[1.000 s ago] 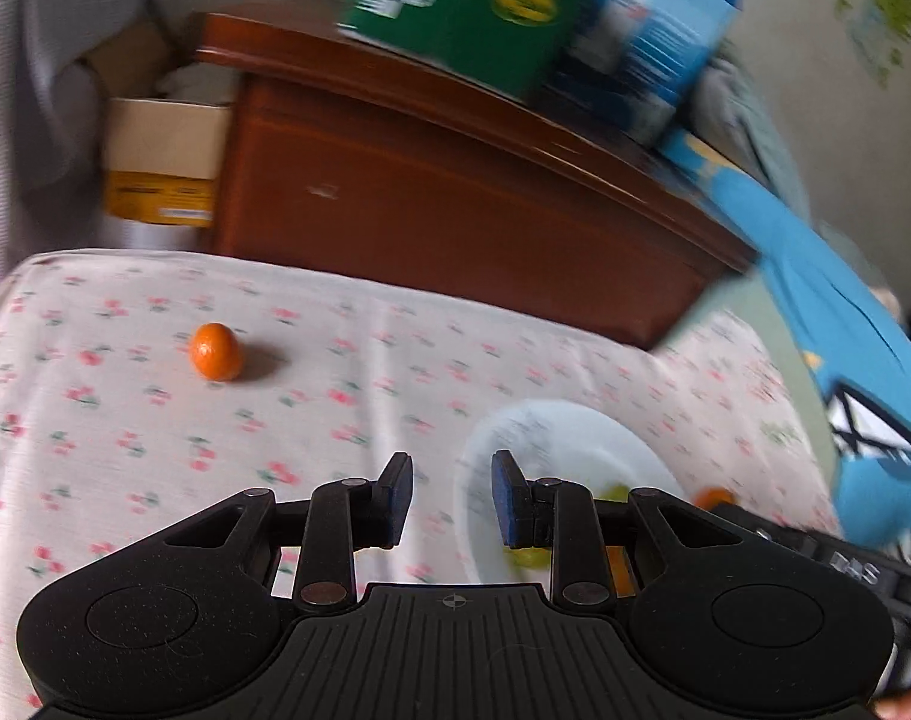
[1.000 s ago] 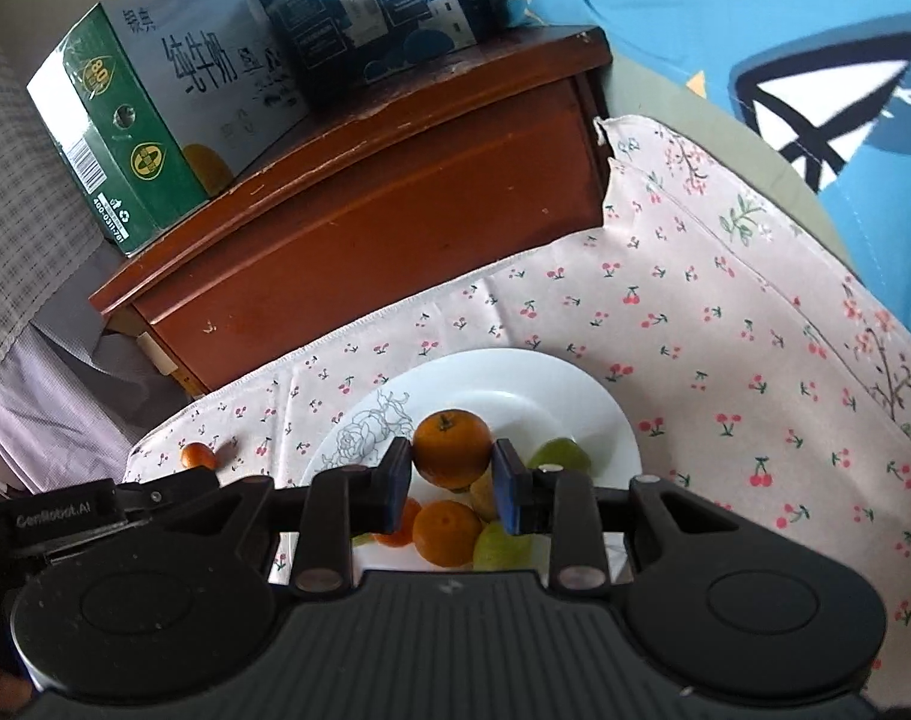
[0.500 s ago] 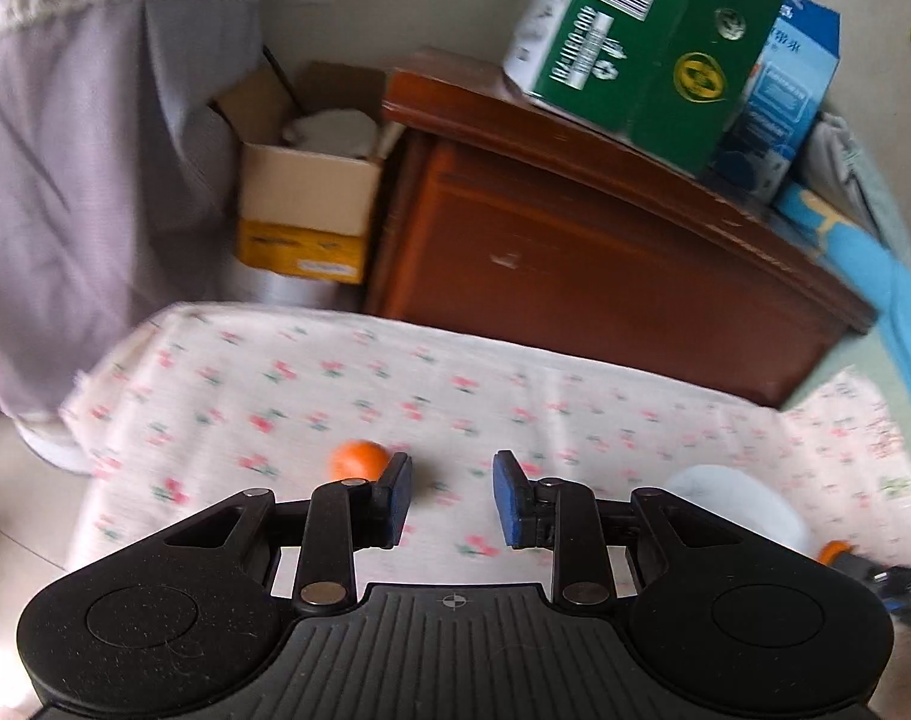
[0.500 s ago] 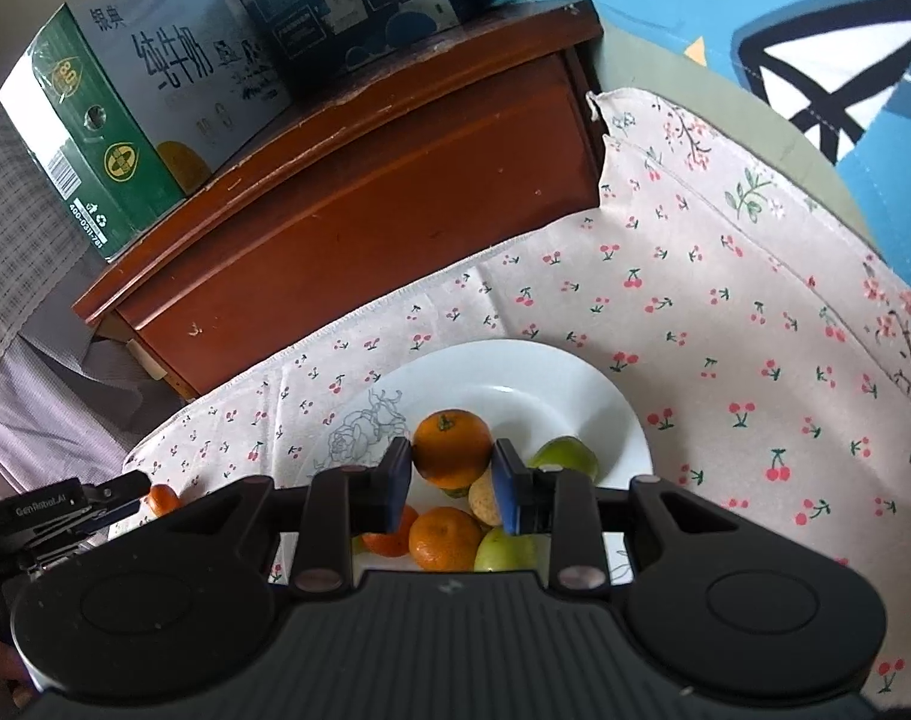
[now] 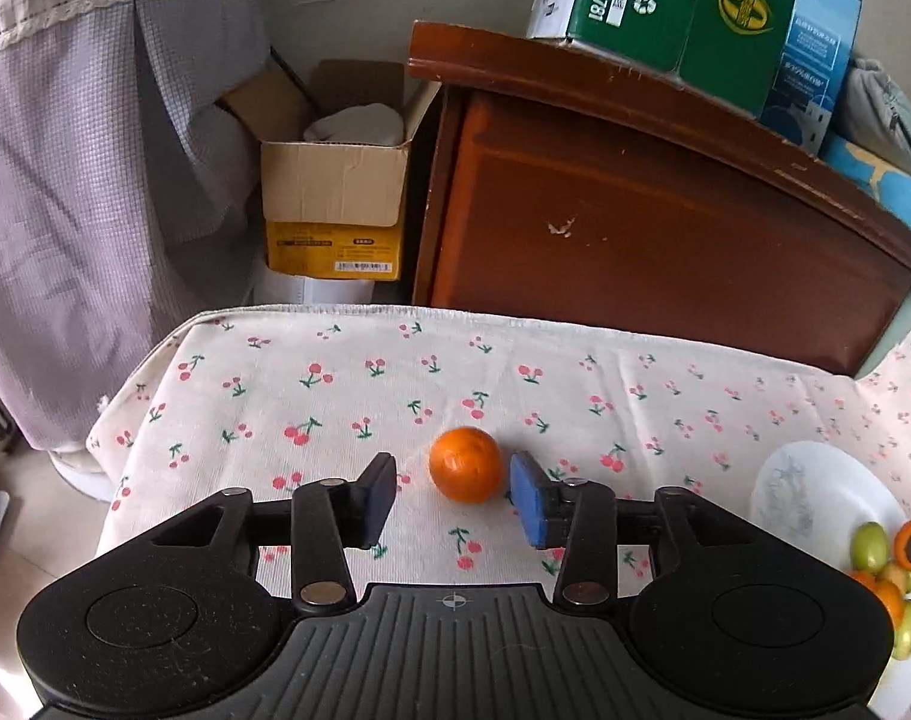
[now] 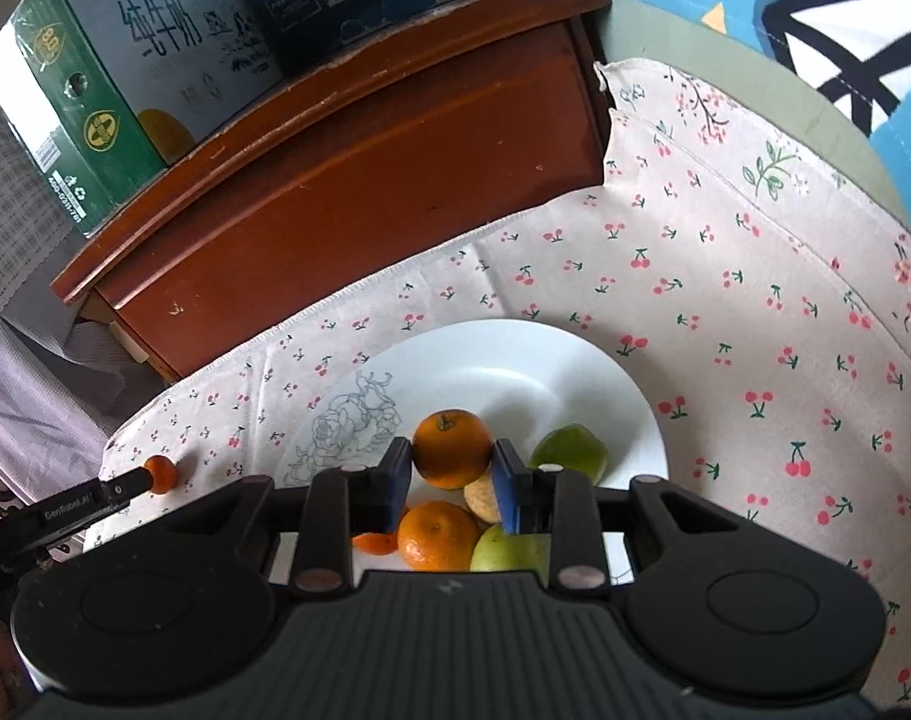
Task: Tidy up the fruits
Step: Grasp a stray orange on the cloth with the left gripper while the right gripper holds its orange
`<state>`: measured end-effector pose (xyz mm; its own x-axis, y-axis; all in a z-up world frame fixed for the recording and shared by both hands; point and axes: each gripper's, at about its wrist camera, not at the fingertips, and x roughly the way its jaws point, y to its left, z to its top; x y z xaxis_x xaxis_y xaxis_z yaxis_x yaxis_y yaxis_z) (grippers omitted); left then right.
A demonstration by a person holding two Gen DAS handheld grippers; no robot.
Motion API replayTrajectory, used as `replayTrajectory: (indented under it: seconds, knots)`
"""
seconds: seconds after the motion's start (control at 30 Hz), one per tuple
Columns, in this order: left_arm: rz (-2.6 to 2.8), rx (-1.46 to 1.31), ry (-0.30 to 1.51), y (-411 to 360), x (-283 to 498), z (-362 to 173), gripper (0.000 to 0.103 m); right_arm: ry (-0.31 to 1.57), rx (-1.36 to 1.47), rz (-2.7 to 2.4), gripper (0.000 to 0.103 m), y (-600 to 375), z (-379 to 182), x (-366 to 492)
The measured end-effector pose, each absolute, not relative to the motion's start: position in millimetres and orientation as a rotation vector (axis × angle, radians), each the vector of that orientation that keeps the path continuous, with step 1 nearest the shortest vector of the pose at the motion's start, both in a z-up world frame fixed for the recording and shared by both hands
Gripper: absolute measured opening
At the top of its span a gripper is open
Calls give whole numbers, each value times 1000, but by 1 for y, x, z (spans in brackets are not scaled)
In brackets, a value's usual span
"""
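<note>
Left gripper (image 5: 452, 495): jaws opening, set either side of the loose orange (image 5: 465, 464); the right pad looks just clear of the peel, the left pad stands apart, so nothing is gripped yet. The widening seems meant to take the fruit's full width.
Loose orange: lies alone on the cherry-print cloth (image 5: 335, 384), toward the cloth's far-left corner and well apart from the plate (image 5: 815, 480).
Right gripper (image 6: 449, 480): narrow, both pads pressed on an orange (image 6: 452, 448) and holding it over the plate, probably about to set it among the rest.
Plate: white, with a drawn flower; sits near the middle of the cloth, its far half bare, which leaves room for more fruit.
Fruit on plate: a second orange (image 6: 437, 534), a green fruit (image 6: 569, 453) and a paler green one (image 6: 509, 552) crowd the near rim, under the right gripper.
Behind the cloth: a brown wooden cabinet (image 5: 665, 228) against the cloth's far edge, cartons on top.
Judgement: one stray left to gather.
</note>
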<state>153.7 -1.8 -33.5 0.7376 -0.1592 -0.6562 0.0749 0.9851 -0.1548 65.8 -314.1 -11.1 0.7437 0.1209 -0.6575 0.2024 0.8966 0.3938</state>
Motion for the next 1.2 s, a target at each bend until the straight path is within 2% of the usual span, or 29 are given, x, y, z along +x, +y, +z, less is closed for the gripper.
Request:
replayTrajectory:
  seconds: [0.3,0.4,0.5,1.2]
  knots:
    - [-164,-84,719,-14,169,-48,41,730,470,-61,29,-321,-14,75]
    - [-160,-95,712,-14,171,-50,37,723,470,-63,29,-323,-15,78]
    - [-158,-101,713,-14,173,-49,28,718,473,-68,29,-326,-15,80]
    - [-515,-202,720,-91,137,-14,28,717,504,-91,29,-337,-19,84]
